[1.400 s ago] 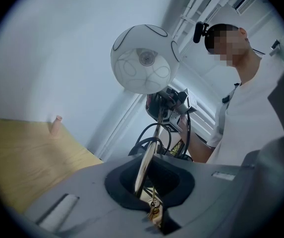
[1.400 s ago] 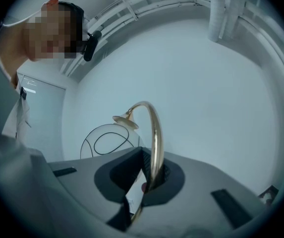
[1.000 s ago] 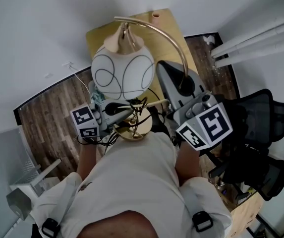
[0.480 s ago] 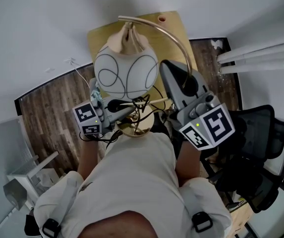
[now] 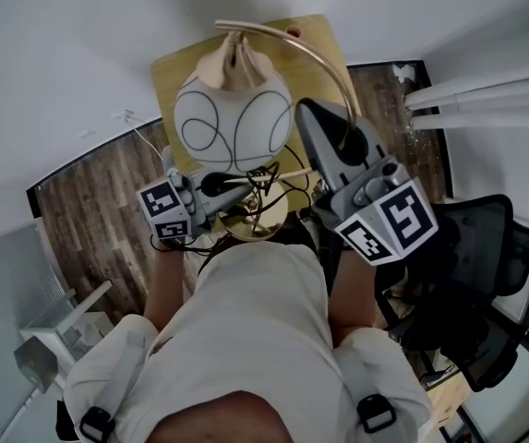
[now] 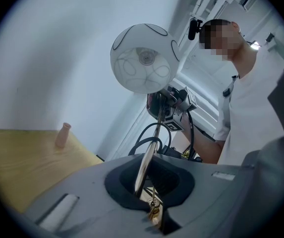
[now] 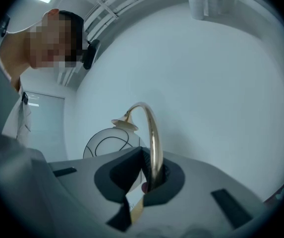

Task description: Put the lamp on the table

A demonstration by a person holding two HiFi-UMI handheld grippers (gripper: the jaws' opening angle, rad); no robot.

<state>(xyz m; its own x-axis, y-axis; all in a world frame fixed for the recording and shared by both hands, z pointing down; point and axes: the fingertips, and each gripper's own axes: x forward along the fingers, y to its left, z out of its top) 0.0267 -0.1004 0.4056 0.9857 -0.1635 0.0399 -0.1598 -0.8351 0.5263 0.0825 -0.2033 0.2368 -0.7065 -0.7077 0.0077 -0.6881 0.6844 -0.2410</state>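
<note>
L gripper (image 6: 149, 202) jaws clamped on lamp (image 5: 234, 123) stem (image 6: 149, 157); R gripper (image 7: 149, 182) clamped on curved brass arm (image 7: 154, 133). Lamp held in air, globe (image 6: 144, 58) over table (image 5: 176, 72) near edge, base (image 5: 255, 218) by person (image 5: 264, 340).

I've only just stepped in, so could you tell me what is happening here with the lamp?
A person holds a lamp up with two hand-held grippers. The left claw is shut on a thin rod low on the lamp, and the right claw is shut on its gold arched stem. The lamp hangs in front of the person, with the wooden table just ahead by the wall; it is not yet set down.
</note>
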